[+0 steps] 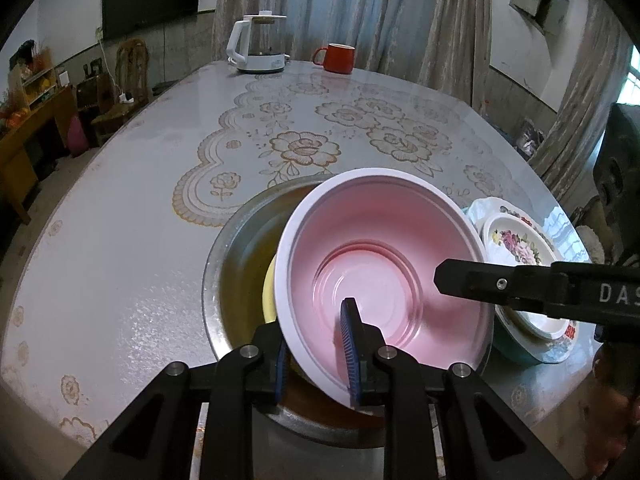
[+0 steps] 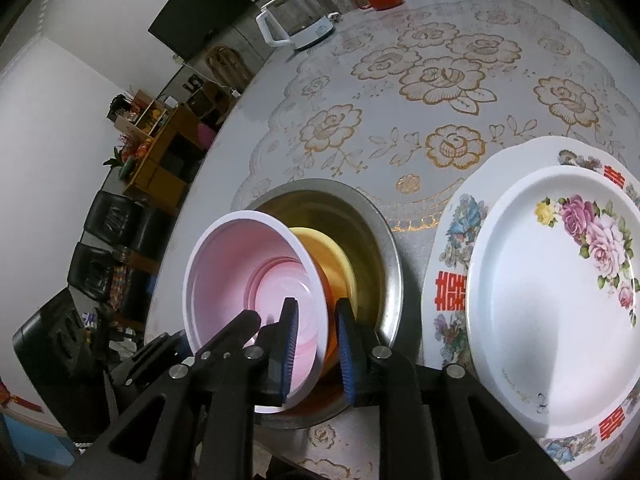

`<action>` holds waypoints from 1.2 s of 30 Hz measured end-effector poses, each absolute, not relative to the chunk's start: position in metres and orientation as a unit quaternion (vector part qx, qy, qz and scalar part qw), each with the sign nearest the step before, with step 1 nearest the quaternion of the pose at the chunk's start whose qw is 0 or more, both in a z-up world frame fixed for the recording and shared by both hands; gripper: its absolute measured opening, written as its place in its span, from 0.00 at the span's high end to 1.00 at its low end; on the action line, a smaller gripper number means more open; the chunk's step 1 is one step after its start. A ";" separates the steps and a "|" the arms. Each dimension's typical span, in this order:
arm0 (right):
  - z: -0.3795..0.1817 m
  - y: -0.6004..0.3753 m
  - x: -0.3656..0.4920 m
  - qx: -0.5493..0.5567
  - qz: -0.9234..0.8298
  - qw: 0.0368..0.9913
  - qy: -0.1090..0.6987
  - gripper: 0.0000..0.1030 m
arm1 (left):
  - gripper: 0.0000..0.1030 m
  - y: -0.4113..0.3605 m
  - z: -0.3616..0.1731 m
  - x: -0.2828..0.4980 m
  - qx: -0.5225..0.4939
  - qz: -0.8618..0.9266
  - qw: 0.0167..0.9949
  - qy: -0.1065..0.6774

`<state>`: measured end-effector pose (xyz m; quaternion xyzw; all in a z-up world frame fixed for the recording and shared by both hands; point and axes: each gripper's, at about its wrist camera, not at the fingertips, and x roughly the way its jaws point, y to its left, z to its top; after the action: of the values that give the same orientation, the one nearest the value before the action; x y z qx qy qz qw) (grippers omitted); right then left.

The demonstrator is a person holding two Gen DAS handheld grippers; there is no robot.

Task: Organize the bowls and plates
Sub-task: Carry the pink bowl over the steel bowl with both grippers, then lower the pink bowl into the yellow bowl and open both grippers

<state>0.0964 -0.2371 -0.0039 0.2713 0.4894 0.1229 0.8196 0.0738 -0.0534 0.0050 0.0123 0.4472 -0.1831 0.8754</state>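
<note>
- The left hand-held gripper (image 1: pixel 320 356) pinches the near rim of the pink bowl (image 1: pixel 384 264), one blue pad inside the wall and one outside, so the bowl hangs tilted with its mouth toward the camera
- The right hand-held gripper (image 2: pixel 316 348) straddles the same bowl's rim on its own side; its pads stand a little off the wall, so I judge it opened, leaving the weight to the left
- Just under and beyond the pads, the pink bowl sits partly inside the metal basin (image 1: pixel 232 248), over a yellow bowl (image 2: pixel 336 256) already nested there; the tilt looks meant to slide it down into that stack
- To the right of the grippers, a flowered plate (image 2: pixel 560 292) lies on a larger patterned plate (image 2: pixel 452 256), plates kept apart from bowls
- Far ahead on the table (image 1: pixel 120 240), a white kettle (image 1: pixel 260 44) and red mug (image 1: pixel 336 58) stand well clear of the work
</note>
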 end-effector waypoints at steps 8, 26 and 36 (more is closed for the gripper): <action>-0.003 -0.240 0.095 0.279 0.123 0.819 0.487 0.78 | 0.68 -0.056 0.003 0.075 0.008 -0.188 0.872 0.452; 0.002 -0.239 0.095 0.246 0.106 0.840 0.472 0.76 | 0.55 -0.057 0.007 0.076 0.010 -0.191 0.876 0.443; 0.025 -0.241 0.089 0.217 0.094 0.871 0.430 0.74 | 0.34 -0.049 0.024 0.071 0.002 -0.180 0.891 0.417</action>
<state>0.0887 -0.2412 0.0254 0.2172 0.4301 0.0937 0.8712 0.0714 -0.0493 0.0242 0.0024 0.4169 -0.1798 0.8910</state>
